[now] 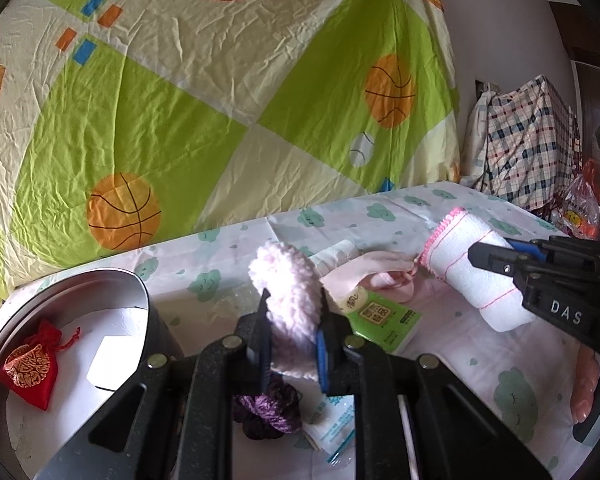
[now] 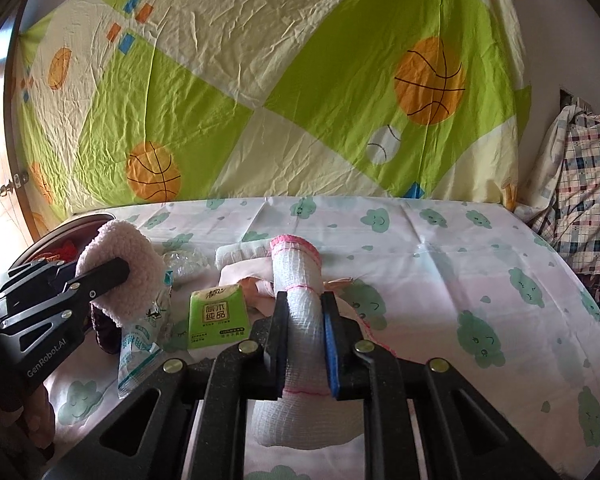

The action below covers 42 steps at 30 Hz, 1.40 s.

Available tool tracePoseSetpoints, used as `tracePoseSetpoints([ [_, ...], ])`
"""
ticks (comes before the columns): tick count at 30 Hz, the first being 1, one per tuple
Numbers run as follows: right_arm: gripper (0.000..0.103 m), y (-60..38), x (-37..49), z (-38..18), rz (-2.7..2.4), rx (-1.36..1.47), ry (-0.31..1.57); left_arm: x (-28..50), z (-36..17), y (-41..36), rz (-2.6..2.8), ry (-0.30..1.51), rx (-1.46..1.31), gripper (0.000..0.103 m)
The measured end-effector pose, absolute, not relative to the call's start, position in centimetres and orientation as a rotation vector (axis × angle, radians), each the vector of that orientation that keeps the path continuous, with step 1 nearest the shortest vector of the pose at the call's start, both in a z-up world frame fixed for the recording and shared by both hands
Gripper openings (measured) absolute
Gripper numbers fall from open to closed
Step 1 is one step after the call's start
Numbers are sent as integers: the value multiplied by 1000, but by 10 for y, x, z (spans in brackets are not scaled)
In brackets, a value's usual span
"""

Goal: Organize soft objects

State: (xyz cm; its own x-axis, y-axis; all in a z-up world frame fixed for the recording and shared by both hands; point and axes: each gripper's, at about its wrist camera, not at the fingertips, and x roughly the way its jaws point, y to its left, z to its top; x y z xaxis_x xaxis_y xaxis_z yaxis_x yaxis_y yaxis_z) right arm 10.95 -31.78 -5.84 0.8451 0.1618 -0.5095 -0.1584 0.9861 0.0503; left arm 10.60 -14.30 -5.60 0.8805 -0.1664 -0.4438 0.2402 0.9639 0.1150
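Note:
My left gripper [image 1: 292, 320] is shut on a fluffy pale pink cloth [image 1: 288, 280] and holds it above the table, just right of a round metal tin [image 1: 140, 292]. The tin holds a red drawstring pouch [image 1: 30, 368]. My right gripper [image 2: 304, 320] is shut on a rolled white gauze towel with pink edging [image 2: 298, 276]. That towel [image 1: 472, 272] and the right gripper [image 1: 496, 258] also show at the right of the left wrist view. The left gripper [image 2: 112, 276] with the fluffy cloth [image 2: 128, 252] shows at the left of the right wrist view.
On the cloud-print tablecloth [image 2: 440, 280] lie a green tissue pack [image 2: 216, 316], pink fabric [image 1: 384, 276], a purple scrunchie [image 1: 268, 412] and a clear plastic packet [image 2: 138, 356]. A basketball-print sheet [image 2: 260, 80] hangs behind. A plaid bundle [image 1: 528, 144] sits at the far right.

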Motion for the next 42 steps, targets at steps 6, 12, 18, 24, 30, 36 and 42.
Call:
tracePoseSetpoints([
  [6,16,-319,95,-51,156,6,454,101,-55,-140,-202,442,165,16],
  [12,17,-320,87,-46,133,-4,403,96,-55,-135,-199,448,140,16],
  [18,16,-320,81,-43,106,-7,370,91,-53,-126,-187,439,104,16],
  [24,16,-319,76,-42,108,-1,354,90,-53,-120,-175,441,78,16],
  [30,17,-316,71,-42,111,0,337,84,-52,-115,-156,431,68,16],
  [36,17,-313,68,-41,120,-7,322,78,-52,-112,-140,419,62,16],
  [42,17,-306,63,-40,147,-17,309,74,-51,-100,-106,418,26,16],
])
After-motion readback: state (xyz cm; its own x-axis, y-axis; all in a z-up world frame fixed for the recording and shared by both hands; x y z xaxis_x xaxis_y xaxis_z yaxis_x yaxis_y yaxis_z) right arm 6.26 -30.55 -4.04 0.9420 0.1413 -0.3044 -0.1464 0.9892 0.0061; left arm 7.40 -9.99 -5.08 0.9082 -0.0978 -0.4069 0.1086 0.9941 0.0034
